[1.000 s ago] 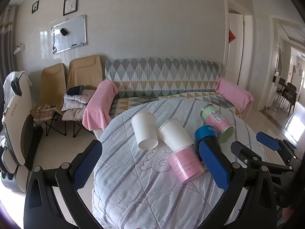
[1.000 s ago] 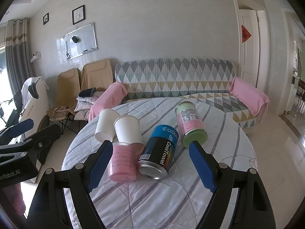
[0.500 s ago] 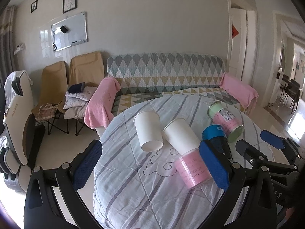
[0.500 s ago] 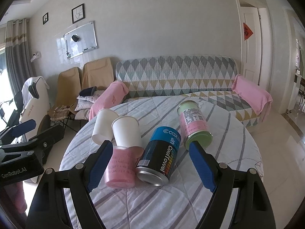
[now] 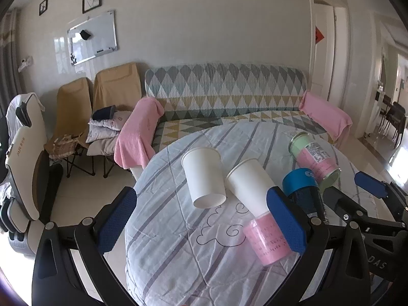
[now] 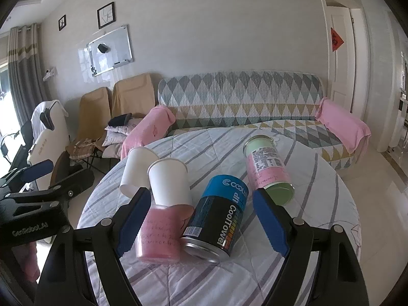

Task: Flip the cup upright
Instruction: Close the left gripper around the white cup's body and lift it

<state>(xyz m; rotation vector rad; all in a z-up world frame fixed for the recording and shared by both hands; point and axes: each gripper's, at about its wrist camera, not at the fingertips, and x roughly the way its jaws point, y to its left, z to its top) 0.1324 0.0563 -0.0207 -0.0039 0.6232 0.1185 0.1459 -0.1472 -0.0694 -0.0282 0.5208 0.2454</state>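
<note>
- Now at approach: right hand-held gripper (image 6: 199, 219) released, empty, straddling blue can (image 6: 216, 219); left hand-held gripper (image 5: 201, 224) likewise released.
- Next, probably: shifting onto toppled white cup (image 5: 204, 178), clamping its wall, tipping upright on counter (image 5: 178, 255).

On the round table covered in a grey-striped quilt (image 6: 318, 204) lie 2 white paper cups (image 5: 204, 178) (image 5: 248, 183), 1 translucent pink plastic cup (image 6: 159, 232) and 2 cans: 1 blue-and-black "CoolTowel" can (image 6: 219, 219) and 1 pink-and-green labelled can (image 6: 267, 168). Behind stand 1 diamond-patterned sofa (image 6: 239, 102), 2 tan folding chairs (image 5: 74, 107) (image 5: 117, 89) and 1 whiteboard (image 6: 109, 49).
</note>
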